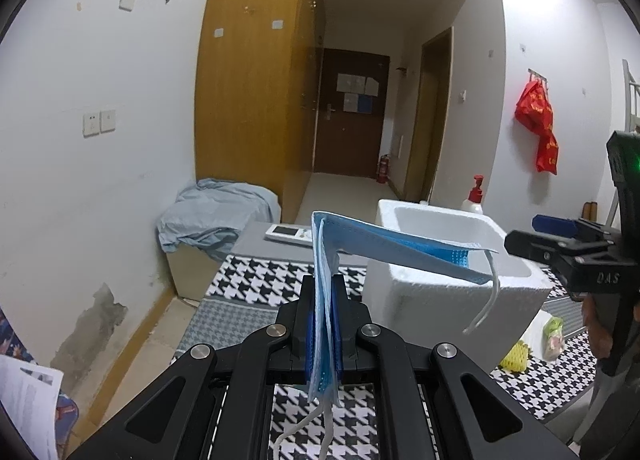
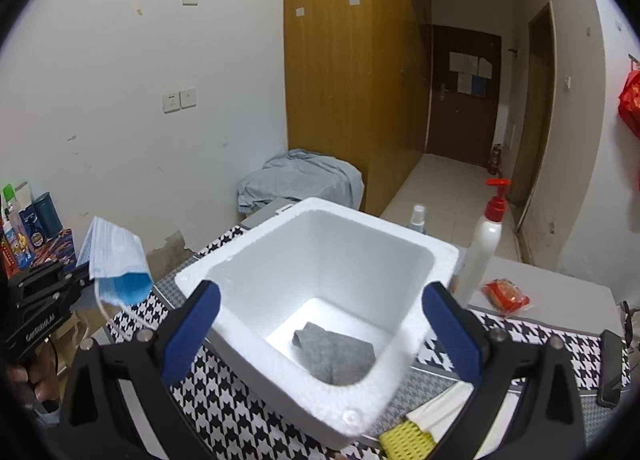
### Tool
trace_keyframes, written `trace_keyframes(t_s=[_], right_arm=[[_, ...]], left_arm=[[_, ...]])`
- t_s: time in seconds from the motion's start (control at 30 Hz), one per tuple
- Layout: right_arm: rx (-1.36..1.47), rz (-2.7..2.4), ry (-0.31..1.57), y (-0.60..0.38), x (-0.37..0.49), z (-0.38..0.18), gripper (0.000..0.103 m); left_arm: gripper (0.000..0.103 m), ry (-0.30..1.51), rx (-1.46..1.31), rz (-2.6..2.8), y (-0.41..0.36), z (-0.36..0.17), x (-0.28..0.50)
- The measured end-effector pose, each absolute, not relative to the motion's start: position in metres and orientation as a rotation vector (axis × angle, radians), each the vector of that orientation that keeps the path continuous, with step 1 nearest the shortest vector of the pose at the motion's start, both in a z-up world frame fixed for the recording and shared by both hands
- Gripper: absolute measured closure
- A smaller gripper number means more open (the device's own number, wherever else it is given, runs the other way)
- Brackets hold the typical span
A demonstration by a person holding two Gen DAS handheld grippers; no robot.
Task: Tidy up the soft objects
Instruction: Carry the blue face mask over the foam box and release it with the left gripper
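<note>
My left gripper [image 1: 323, 324] is shut on a blue face mask [image 1: 384, 248], held in the air left of a white foam box [image 1: 452, 292]. The mask flops over towards the box, its ear loops hanging. In the right wrist view the mask [image 2: 116, 260] and left gripper [image 2: 76, 280] show at the left, beside the box [image 2: 280, 360]. A grey cloth [image 2: 332, 352] lies on the box floor. My right gripper [image 2: 320, 332] is open and empty, its blue pads [image 2: 192, 328] hovering above the box's near rim.
A houndstooth cloth [image 2: 224, 412] covers the table. A white pump bottle with red top [image 2: 484, 244], a small spray bottle [image 2: 417, 218] and a red packet [image 2: 506, 296] stand behind the box. A yellow foam net [image 2: 406, 442] lies near. A remote [image 1: 288, 234] lies far left.
</note>
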State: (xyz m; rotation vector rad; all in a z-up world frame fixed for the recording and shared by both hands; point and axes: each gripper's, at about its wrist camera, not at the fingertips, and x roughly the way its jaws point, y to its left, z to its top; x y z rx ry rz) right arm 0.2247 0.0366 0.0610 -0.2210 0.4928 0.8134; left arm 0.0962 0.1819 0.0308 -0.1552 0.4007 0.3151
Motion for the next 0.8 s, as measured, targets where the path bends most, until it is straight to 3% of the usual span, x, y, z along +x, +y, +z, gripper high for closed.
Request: trace_keyframes(t_s=[0.8], right_arm=[[-0.145,0.754,0.472,-0.034,0.226,0.05,0.001]], left_arm=[[0.095,0.424,-0.069,0.181,0.136,0.062,0.154]])
